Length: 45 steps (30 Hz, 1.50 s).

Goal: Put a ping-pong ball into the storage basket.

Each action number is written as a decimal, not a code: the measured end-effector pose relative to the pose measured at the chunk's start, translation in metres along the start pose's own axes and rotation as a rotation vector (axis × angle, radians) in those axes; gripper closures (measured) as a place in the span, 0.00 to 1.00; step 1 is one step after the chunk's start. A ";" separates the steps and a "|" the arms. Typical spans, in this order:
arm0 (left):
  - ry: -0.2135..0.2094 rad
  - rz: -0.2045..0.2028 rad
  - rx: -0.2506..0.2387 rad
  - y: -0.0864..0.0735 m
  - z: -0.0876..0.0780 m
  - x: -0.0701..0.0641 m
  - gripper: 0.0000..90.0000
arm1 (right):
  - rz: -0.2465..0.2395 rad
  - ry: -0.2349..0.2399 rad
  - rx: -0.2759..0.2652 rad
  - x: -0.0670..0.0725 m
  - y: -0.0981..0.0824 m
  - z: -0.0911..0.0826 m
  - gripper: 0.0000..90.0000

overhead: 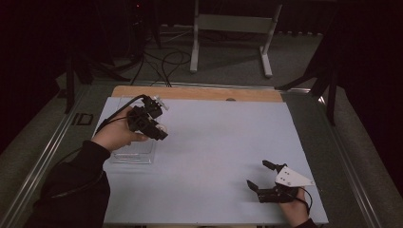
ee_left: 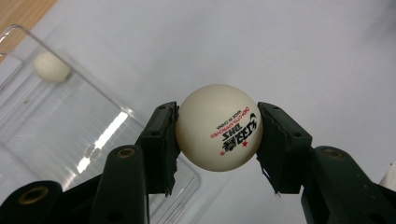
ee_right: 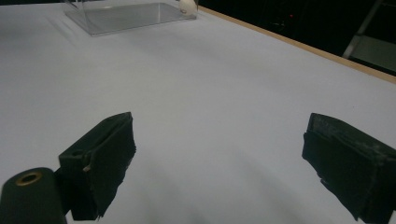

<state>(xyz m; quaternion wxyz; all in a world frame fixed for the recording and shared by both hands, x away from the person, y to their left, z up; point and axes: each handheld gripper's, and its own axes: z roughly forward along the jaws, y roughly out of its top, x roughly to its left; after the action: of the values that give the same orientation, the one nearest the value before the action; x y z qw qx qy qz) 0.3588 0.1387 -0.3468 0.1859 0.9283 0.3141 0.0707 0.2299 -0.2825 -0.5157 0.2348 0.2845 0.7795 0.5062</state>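
Observation:
My left gripper (ee_left: pixel 217 137) is shut on a white ping-pong ball (ee_left: pixel 218 127) with red and black print, one pad pressed to each side of it. In the high view this gripper (overhead: pixel 159 131) hangs above the table's left part, over the near end of a clear plastic tray (overhead: pixel 134 154), with the ball (overhead: pixel 162 128) at its tip. A second white ball (ee_left: pixel 51 67) lies in the tray (ee_left: pixel 70 130). My right gripper (ee_right: pixel 224 163) is open, nothing between its jaws, and rests low near the front right of the table (overhead: pixel 260 176).
A pale blue mat (overhead: pixel 223 142) covers the table, with a wooden strip (overhead: pixel 199 92) along its far edge. From the right gripper view the tray (ee_right: pixel 126 16) and its ball (ee_right: pixel 188 5) stand far off. Cables and a white stand (overhead: pixel 228 28) are on the floor behind.

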 end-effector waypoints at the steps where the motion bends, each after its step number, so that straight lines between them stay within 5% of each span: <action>1: 0.000 0.000 0.000 0.000 0.000 0.000 0.58 | 0.000 0.000 0.000 0.000 0.000 0.000 0.10; 16: 0.042 -0.056 -0.028 -0.014 -0.015 0.019 0.58 | 0.000 0.001 0.000 0.000 0.000 0.000 0.10; 27: 0.088 -0.186 -0.089 -0.027 -0.015 0.038 0.58 | -0.002 -0.001 0.001 0.000 0.000 0.000 0.10; 33: 0.102 -0.240 -0.091 -0.032 -0.004 0.044 0.58 | -0.004 -0.001 0.002 0.000 0.000 0.000 0.10; 45: 0.096 -0.275 -0.092 -0.040 0.015 0.051 0.58 | -0.003 -0.002 0.002 0.000 0.000 0.000 0.10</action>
<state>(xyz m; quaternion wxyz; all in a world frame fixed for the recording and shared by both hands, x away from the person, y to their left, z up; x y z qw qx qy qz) 0.3803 0.1946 -0.3750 0.2209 0.8626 0.4432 0.1032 0.2299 -0.2828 -0.5156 0.2359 0.2841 0.7801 0.5051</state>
